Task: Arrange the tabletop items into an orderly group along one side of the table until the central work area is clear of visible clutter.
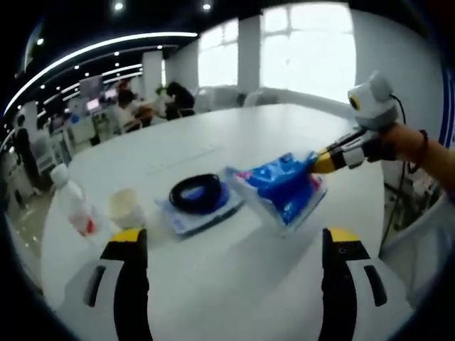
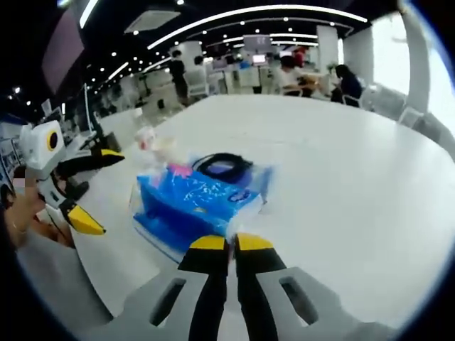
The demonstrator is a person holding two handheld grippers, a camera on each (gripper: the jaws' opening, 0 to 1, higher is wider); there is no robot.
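crinkling glossy blue packet (image 2: pixel 190 206) between fingers (image 2: pixel 210 245)

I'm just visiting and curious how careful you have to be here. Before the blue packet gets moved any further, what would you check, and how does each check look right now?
1. Right gripper has hold of the blue packet: ok, jaws closed on its edge.
2. Packet clear of the table: cannot tell; it looks tilted, one end raised.
3. Left gripper out of the way: ok, open and holding nothing.
4. Black coil on its flat packet beside the blue one, safe from being dragged: cannot tell, they look very close.
5. Small bottle and pale cup standing at the table edge: ok, apart from the packet.
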